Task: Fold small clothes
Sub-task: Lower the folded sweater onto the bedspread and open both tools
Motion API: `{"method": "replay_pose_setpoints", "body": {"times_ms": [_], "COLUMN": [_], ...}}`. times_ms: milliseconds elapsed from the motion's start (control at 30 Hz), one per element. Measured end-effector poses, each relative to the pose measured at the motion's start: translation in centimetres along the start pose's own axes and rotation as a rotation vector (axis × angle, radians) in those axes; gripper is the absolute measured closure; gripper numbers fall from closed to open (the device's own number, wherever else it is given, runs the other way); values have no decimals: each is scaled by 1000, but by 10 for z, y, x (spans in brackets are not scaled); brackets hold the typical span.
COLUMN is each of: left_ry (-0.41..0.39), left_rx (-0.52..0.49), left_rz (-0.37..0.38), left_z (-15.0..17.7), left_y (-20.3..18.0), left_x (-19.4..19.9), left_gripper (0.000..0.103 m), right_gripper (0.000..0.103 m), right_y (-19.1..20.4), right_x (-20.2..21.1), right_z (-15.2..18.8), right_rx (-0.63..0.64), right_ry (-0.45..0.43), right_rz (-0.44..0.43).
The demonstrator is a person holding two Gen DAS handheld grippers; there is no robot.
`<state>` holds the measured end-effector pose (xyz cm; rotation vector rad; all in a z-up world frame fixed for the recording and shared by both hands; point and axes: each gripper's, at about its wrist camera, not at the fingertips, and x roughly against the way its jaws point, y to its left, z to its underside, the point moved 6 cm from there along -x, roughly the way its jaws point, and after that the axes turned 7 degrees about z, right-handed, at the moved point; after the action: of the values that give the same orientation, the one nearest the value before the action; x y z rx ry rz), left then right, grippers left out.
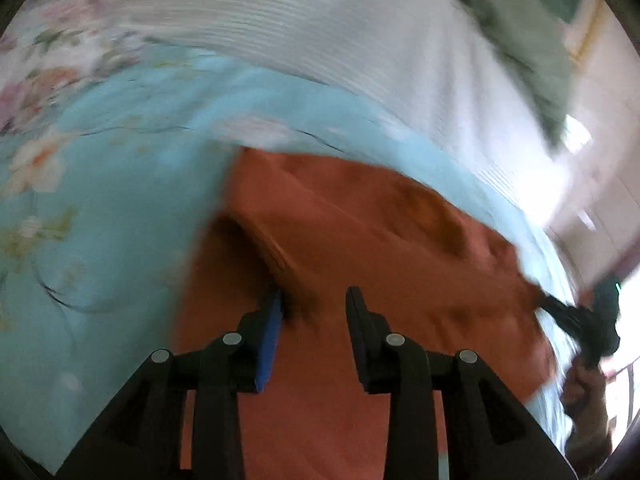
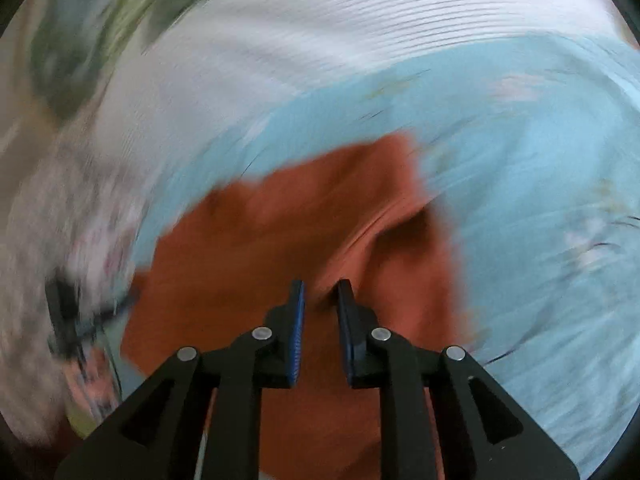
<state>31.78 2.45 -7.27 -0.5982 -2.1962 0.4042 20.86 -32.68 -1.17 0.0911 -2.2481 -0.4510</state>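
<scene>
Seemingly loose orange garment (image 1: 360, 248) on bedsheet (image 1: 100, 240)

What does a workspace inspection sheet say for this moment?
Surface: light blue floral bedsheet, white ribbed cloth behind it.
Job's things: rust-orange fabric garment, rumpled, lying on the sheet.
Clutter: green cloth, far corner.
Grippers: left tongs open above the garment; right tongs slightly open, nothing visibly pinched.
Cables: nothing seen.
Surroundings: bright, blurred room edge; details unreadable.
</scene>
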Motion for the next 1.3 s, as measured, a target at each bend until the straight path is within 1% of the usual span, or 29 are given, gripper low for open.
{"method": "replay_pose_setpoints", "body": {"times_ms": [33,67,100,133,167,200,267,333,367,400,433,533,600,633,700,733,800,867,1000,1067,1100,1167,1200,1267,1300], "left_ry": [26,59,100,160,190,203,190,186,174,167,154,94,64,49,33,27,14,3,-29,-56,-77,-108,-120,-124,-128], "left_rx": [-33,-67,-101,-137,-159,-195,-229,-219,-211,-205,-203,-221,-199,-176,-129,-110,-75,-48,19,45,62,96,119,171,213], "left_rz": [30,39,20,-21,-55,-95,-118,-142,-169,-191,-232,-387,-418,-430,-443,-439,-413,-380,-275,-238,-221,-194,-182,-152,-129], "left_z": [8,16,24,31,34,34,23,8,-6,-15,-29,-71,-89,-97,-101,-101,-90,-66,-16,5,16,34,43,59,68], "left_y": [-13,-25,-33,-40,-42,-44,-46,-40,-35,-32,-27,-16,-8,-2,9,12,16,16,3,-4,-7,-10,-11,-10,-8], "left_x": [-4,-10,-19,-34,-43,-52,-59,-66,-72,-75,-81,-89,-87,-83,-71,-66,-49,-32,3,22,32,48,55,65,70], "left_gripper": [68,68,68,68,68,68,68,69,69,69,69,69,69,66,62,61,59,59,57,49,47,37,35,33,33], "right_gripper": [84,84,84,84,84,87,87,88,88,88,88,87,87,87,87,87,87,87,87,87,87,86,86,81,74], "right_y": [15,28,37,42,45,46,39,26,18,15,12,-5,-19,-25,-31,-32,-30,-23,-2,3,5,9,12,15,18], "right_x": [-8,-17,-26,-33,-40,-43,-47,-49,-50,-50,-50,-40,-29,-23,-11,-5,3,7,8,12,12,17,19,23,24], "right_z": [9,17,24,27,28,24,10,-12,-28,-38,-52,-86,-96,-98,-93,-87,-73,-52,-11,8,16,32,38,49,54], "right_rx": [60,120,175,218,252,259,247,223,196,177,155,97,32,5,-28,-34,-42,-45,-68,-90,-102,-129,-141,-163,-169], "right_ry": [39,79,110,128,140,141,134,105,76,56,29,-66,-103,-112,-124,-127,-120,-109,-75,-67,-67,-70,-71,-75,-74], "right_rz": [-11,-5,23,51,69,79,99,154,181,187,200,300,305,306,291,276,246,208,137,105,91,62,51,31,23]}}
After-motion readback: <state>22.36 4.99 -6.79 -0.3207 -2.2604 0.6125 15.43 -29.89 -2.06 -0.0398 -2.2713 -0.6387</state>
